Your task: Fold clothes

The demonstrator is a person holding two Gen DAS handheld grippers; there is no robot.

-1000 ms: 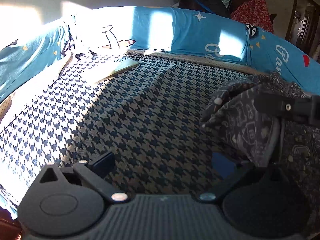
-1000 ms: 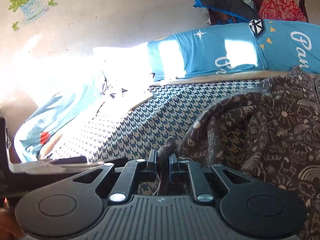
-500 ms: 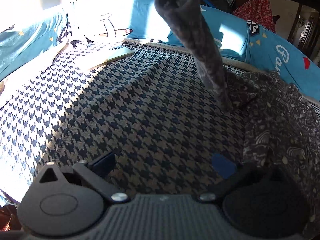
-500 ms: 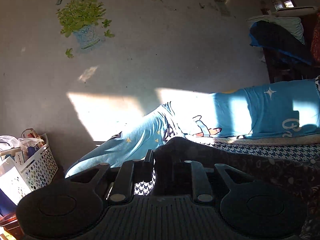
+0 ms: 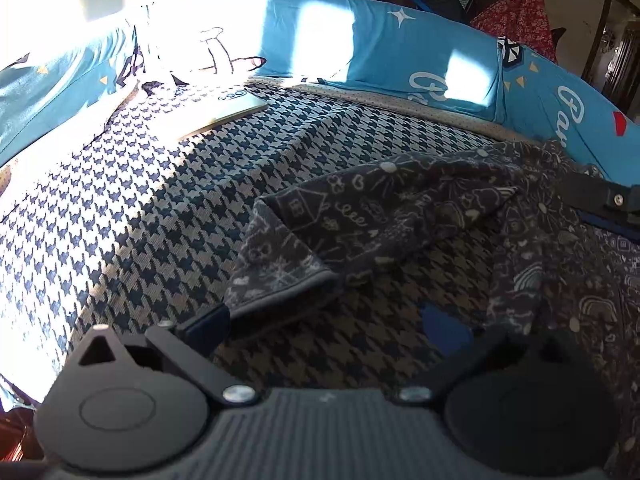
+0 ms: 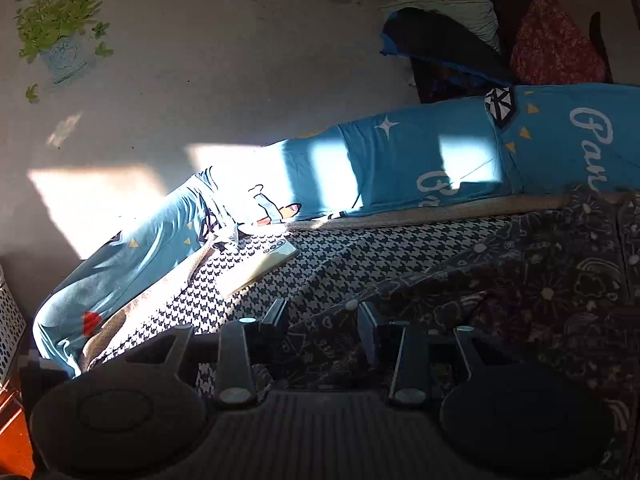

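Observation:
A dark garment (image 5: 400, 216) printed with pale doodles lies on the houndstooth bed cover (image 5: 120, 216). One long part of it stretches left, and its hemmed end (image 5: 276, 284) rests just beyond my left finger. My left gripper (image 5: 326, 322) is open over bare cover and holds nothing. In the right wrist view the same garment (image 6: 540, 280) spreads to the right, and my right gripper (image 6: 322, 320) is open with the fabric lying loose beneath its fingers. Part of the right gripper's body (image 5: 600, 198) shows at the right edge of the left wrist view.
A pale phone (image 5: 224, 110) (image 6: 260, 268) lies on the cover near the back left. Rolled blue bedding (image 5: 360, 48) (image 6: 400, 160) lines the wall side. Piled clothes (image 6: 460, 40) sit behind it, and a white basket (image 6: 8, 320) stands at the far left.
My right gripper, shut on the garment's end, lifted it high, brought it down to the left and opened. That end now lies flat on the cover. My left gripper barely moved.

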